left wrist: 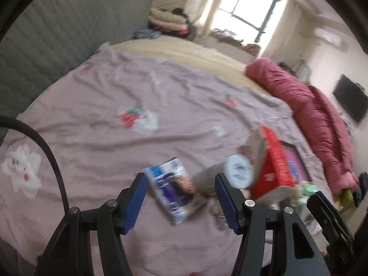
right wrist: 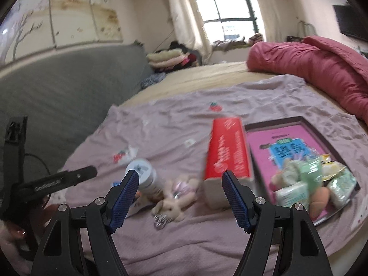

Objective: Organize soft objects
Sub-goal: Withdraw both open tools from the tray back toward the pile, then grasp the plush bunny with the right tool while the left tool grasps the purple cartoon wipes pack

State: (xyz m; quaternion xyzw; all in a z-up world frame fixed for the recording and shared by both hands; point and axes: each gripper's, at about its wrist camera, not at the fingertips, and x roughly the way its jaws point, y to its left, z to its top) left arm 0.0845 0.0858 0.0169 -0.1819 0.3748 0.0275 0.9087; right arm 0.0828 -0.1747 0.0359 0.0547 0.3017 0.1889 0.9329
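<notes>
Each camera sits behind its own blue fingers (left wrist: 135,204) and looks forward and downward over the bed (left wrist: 92,138). The left view faces a glossy packet (left wrist: 176,189) between its fingers, tilted toward the window (left wrist: 250,7). The right view looks more level, its fingers (right wrist: 124,202) framing a plush rabbit (right wrist: 171,208). Both views share the red box (right wrist: 227,148), white-lidded jar (right wrist: 143,172) and pink tray (right wrist: 306,124).

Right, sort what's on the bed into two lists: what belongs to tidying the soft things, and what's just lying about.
Part of the job:
- beige plush bunny
- white plush cat
- soft packets and plush bits piled on the tray
- pink-lined tray

Just lying about:
- red box
- white-lidded jar
- blue-and-white packet
- red duvet
- folded laundry
</notes>
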